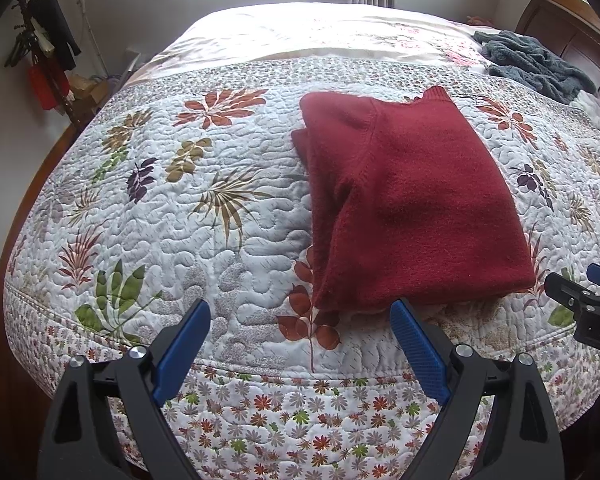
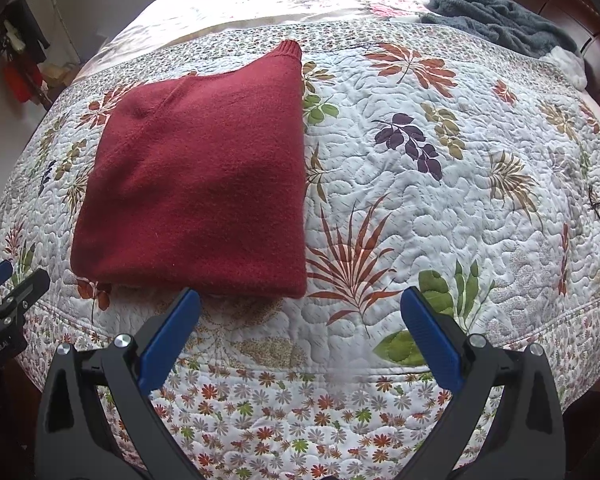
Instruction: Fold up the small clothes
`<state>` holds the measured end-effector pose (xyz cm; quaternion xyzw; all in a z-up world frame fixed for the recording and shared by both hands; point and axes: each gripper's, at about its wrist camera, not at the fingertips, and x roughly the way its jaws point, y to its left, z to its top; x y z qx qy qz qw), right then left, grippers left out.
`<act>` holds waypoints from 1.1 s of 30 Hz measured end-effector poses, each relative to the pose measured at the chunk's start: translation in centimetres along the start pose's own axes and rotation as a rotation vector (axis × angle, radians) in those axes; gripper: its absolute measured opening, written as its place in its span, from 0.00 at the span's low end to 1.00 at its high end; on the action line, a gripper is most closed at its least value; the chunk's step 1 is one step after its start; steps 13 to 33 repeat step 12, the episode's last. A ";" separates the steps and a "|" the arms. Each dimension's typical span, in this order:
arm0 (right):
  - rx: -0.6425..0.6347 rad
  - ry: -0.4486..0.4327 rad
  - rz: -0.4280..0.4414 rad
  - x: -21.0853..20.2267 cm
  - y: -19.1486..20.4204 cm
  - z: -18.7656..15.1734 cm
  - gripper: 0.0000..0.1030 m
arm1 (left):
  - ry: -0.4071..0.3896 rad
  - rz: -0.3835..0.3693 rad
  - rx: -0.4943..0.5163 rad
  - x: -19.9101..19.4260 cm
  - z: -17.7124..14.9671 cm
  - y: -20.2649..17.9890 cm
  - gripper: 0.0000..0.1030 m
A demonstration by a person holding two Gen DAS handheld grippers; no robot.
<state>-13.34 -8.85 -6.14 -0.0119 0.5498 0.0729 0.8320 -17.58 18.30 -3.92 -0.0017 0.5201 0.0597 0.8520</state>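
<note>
A dark red knitted sweater (image 1: 404, 196) lies folded into a thick rectangle on the floral quilt (image 1: 204, 216), its ribbed collar at the far end. In the right wrist view the sweater (image 2: 204, 188) sits left of centre. My left gripper (image 1: 300, 312) hovers open over the bed's near edge, its right finger just short of the sweater's near hem. My right gripper (image 2: 300, 300) is open too, its left finger close to the sweater's near right corner. Nothing is held between either pair of blue pads. The right gripper's tip (image 1: 592, 296) shows at the left view's right edge.
A grey-blue fluffy blanket (image 2: 500, 16) is bunched at the far right by the dark wooden headboard (image 2: 572, 4). A coat stand with dark and red items (image 1: 48, 52) stands left of the bed. The quilt (image 2: 440, 200) drops off at the near edge.
</note>
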 end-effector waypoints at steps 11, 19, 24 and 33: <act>0.008 0.016 -0.001 0.4 -0.1 0.0 0.97 | 0.001 -0.001 0.000 0.1 -0.1 0.0 0.89; 0.004 0.014 -0.005 0.3 -0.1 0.0 0.97 | 0.001 0.000 0.001 0.1 -0.1 0.0 0.89; 0.004 0.014 -0.005 0.3 -0.1 0.0 0.97 | 0.001 0.000 0.001 0.1 -0.1 0.0 0.89; 0.004 0.014 -0.005 0.3 -0.1 0.0 0.97 | 0.001 0.000 0.001 0.1 -0.1 0.0 0.89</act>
